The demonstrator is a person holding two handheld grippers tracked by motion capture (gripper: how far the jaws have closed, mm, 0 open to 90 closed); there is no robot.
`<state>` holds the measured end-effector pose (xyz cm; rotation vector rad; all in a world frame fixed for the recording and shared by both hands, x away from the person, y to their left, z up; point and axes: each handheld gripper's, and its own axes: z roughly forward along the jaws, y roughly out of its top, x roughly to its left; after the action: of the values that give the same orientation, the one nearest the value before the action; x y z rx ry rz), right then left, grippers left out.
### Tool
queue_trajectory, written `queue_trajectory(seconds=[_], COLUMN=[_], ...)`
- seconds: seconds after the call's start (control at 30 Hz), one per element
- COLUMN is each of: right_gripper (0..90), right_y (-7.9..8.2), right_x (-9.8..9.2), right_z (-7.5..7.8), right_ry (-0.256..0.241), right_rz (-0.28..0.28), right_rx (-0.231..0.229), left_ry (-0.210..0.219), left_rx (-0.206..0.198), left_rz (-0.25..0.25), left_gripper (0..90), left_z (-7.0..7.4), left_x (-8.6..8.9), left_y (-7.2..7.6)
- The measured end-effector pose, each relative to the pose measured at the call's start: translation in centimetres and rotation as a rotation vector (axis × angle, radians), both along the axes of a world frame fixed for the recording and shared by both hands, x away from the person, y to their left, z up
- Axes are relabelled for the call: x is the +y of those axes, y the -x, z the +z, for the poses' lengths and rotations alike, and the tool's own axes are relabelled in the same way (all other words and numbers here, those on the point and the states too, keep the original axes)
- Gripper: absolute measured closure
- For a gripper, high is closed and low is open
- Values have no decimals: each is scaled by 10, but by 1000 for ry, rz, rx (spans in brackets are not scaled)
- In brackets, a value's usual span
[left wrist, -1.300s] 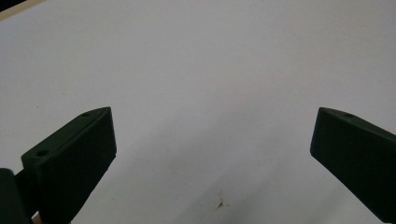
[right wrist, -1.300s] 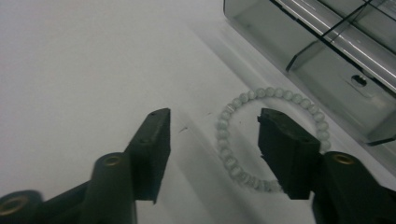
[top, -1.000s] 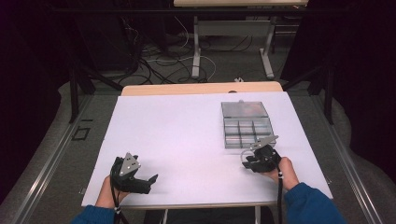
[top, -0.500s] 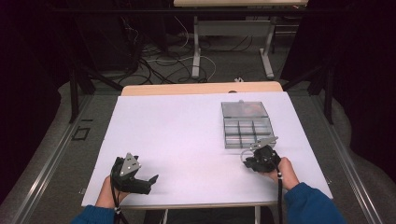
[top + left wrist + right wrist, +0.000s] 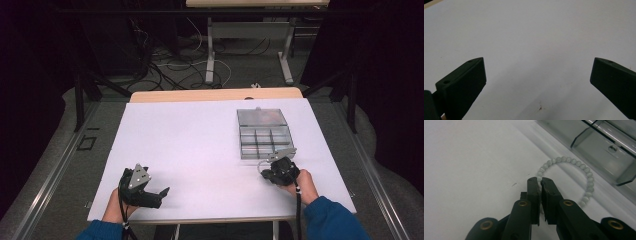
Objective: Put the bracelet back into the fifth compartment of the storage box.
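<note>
Item: pale grey beaded bracelet (image 5: 574, 177), near the table's (image 5: 200, 135) front right corner, just beside the clear plastic compartment box (image 5: 264, 134). Right gripper (image 5: 540, 180) pinches its near beads, likely to lift it boxward. Left gripper (image 5: 537, 75) spread wide, idle, near the front left corner.

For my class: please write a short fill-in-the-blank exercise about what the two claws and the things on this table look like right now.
1. The right claw is shut on a pale beaded ____.
2. The left claw has its jaws spread wide, so it is ____.
3. The clear compartment box lies on the ____ sheet covering the table.
4. In the high view, the box sits just beyond the person's ____ hand.

Missing words: bracelet; open; white; right
</note>
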<state>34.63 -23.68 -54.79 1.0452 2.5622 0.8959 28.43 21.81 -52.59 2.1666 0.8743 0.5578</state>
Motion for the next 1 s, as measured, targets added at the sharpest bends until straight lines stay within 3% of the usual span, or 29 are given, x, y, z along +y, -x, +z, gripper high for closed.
queue_trajectory(seconds=[0.27, 0.43, 0.47, 1.0], right_gripper=[862, 863, 863, 863], right_y=[1, 2, 3, 6], right_x=[-1, -2, -2, -8], right_z=[6, 9, 10, 25], right_ry=[-9, -30, -22, -66], right_rz=[-22, -22, -29, -40], right_rx=[-5, -38, -21, -82], left_ry=[5, 7, 6, 9], left_rx=[-3, -5, -9, -8], left_rz=[-2, -1, -2, -1], left_gripper=[1, 1, 1, 1], left_z=[0, 0, 0, 0], left_x=[0, 0, 0, 0], left_y=[0, 0, 0, 0])
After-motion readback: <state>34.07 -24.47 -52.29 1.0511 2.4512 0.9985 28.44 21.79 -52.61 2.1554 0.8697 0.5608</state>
